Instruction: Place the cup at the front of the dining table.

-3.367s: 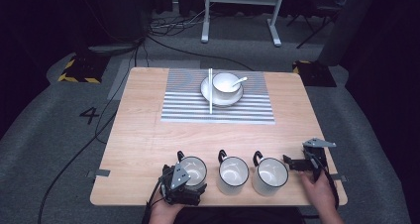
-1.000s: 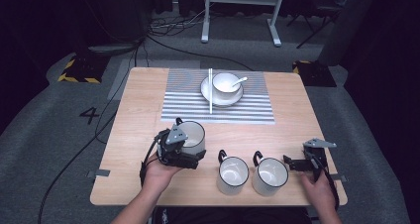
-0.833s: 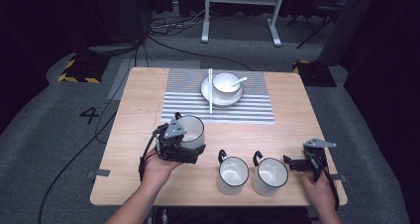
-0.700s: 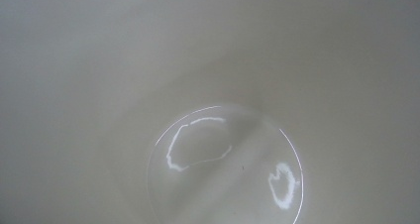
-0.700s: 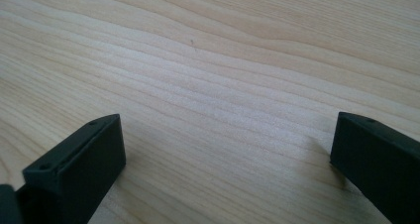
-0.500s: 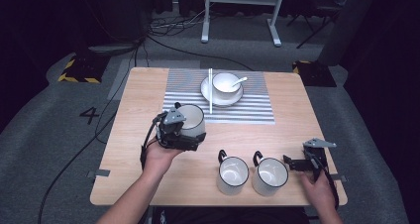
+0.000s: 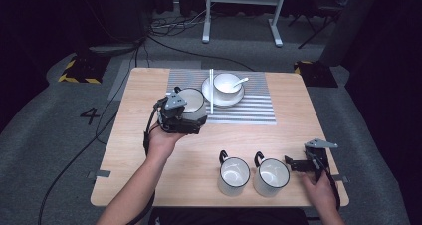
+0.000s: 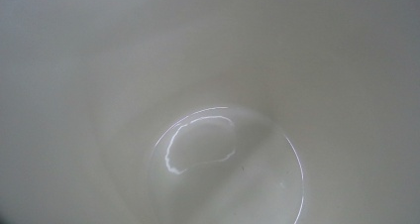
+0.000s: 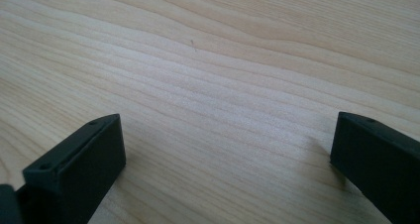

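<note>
The left gripper (image 7: pixel 185 116) pinches a white mug (image 7: pixel 191 101) and holds it at the left edge of the striped placemat (image 7: pixel 249 111), just beside the saucer (image 7: pixel 213 96) with its bowl (image 7: pixel 226 83) and spoon (image 7: pixel 241 80). In the left gripper view the mug's inside (image 8: pixel 223 159) looks empty. If it is set down carelessly, it may knock the chopstick (image 7: pixel 211 90) or the saucer. The right gripper (image 7: pixel 304 164) rests on the table (image 7: pixel 298 110) with jaws spread, near two other mugs (image 7: pixel 234 175).
</note>
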A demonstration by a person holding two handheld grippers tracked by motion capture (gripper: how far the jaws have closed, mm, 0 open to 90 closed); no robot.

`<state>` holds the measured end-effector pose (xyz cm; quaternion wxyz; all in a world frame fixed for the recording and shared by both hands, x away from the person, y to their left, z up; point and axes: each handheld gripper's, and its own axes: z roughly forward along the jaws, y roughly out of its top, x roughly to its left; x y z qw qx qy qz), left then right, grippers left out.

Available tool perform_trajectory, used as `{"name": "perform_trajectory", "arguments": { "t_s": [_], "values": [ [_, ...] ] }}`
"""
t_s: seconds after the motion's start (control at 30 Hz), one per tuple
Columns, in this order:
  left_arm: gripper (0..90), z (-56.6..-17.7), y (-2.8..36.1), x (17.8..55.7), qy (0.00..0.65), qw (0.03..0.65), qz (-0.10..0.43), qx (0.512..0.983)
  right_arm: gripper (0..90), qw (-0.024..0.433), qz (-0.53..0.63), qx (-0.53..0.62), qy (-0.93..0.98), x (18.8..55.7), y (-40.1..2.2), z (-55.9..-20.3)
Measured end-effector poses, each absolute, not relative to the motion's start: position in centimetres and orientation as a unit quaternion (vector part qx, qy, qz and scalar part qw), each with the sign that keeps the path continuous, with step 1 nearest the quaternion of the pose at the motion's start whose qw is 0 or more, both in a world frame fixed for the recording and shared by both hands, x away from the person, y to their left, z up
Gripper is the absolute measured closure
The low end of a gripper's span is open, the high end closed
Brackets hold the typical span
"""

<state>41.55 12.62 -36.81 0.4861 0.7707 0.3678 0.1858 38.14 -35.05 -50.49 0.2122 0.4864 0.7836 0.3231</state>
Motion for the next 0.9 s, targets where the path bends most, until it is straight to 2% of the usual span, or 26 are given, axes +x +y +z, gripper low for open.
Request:
{"name": "perform_trajectory", "arguments": {
  "t_s": [0.17, 0.47, 0.9],
  "values": [
    [3.4, -36.8, 13.1, 43.1, 0.379, 0.491, 0.164, 0.767, 0.4, 0.212, 0.323, 0.487, 0.784, 38.1, -35.0, -50.5],
    [3.4, -36.6, 13.6, 45.9, 0.383, 0.482, 0.191, 0.764, 0.4, 0.212, 0.323, 0.486, 0.783, 38.1, -35.0, -50.5],
    [3.4, -35.8, 13.8, 49.8, 0.389, 0.488, 0.201, 0.754, 0.4, 0.212, 0.323, 0.487, 0.783, 38.2, -35.0, -50.5]
  ]
}}
